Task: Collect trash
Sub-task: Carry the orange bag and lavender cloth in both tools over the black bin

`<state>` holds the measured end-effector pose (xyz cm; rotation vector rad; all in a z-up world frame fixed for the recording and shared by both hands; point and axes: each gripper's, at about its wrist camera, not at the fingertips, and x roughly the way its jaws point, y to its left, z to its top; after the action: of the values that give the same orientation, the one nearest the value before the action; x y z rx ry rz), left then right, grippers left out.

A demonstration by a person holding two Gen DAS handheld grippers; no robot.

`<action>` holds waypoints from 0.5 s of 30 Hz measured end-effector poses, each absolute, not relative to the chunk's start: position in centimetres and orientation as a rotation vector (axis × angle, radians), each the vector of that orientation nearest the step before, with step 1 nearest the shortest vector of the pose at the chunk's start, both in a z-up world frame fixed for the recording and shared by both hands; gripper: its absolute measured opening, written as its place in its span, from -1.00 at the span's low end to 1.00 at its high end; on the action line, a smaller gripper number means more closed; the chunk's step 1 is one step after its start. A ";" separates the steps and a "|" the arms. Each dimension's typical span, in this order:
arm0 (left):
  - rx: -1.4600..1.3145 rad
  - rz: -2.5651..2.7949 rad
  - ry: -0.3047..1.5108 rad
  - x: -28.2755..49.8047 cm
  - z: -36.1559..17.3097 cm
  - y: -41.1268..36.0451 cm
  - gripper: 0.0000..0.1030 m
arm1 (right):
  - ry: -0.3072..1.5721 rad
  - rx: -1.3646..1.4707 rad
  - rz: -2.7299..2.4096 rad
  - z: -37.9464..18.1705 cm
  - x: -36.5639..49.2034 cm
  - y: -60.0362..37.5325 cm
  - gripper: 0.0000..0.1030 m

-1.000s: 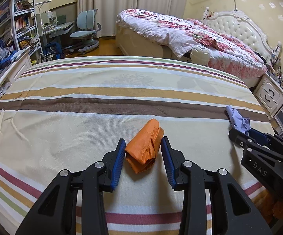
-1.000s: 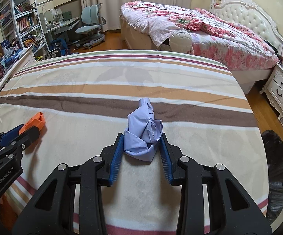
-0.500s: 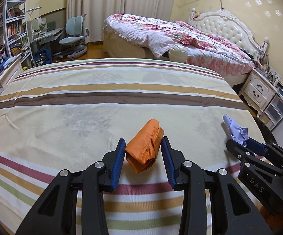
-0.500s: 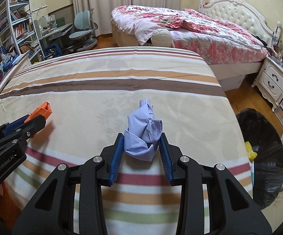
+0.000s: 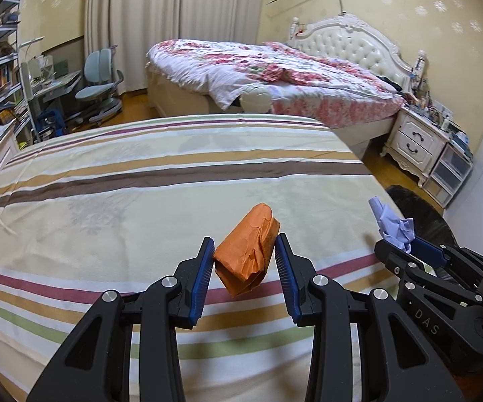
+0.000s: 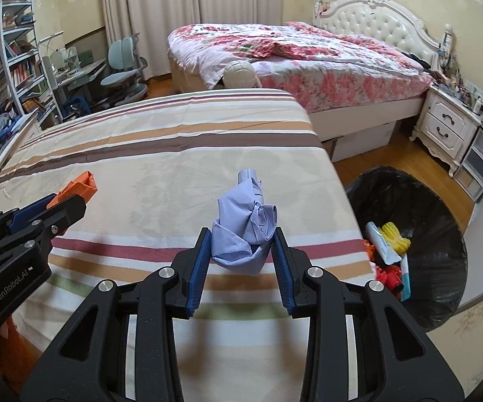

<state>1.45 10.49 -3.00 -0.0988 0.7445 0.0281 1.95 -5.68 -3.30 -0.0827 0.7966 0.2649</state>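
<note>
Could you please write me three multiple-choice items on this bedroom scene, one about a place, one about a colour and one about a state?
1. Where is the black-lined bin?
A. on the striped bed
B. on the floor beside the striped bed
C. under the desk

2. What colour is the crumpled paper in the left gripper?
A. orange
B. green
C. white

3. What state is the right gripper in?
A. wide open, empty
B. shut on nothing
C. shut on a lilac paper wad

Answers: 1 B, the bin stands on the wooden floor at the bed's right edge. 2 A, the wad between the blue pads is orange. 3 C, both pads press the lilac wad.
</note>
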 end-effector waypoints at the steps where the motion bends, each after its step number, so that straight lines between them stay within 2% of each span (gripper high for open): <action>1: -0.093 0.020 0.740 1.5 -2.9 10.0 -0.26 | 0.791 -0.078 0.257 -3.2 1.8 -6.1 -0.31; 15: -0.020 -0.123 0.704 1.5 -2.1 2.7 -0.26 | 0.729 -0.005 0.109 -2.0 0.6 -14.0 -0.31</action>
<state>1.52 2.72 -2.07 -0.0199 0.7037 -0.1235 0.58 -14.01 -1.97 -0.0050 0.7289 0.1085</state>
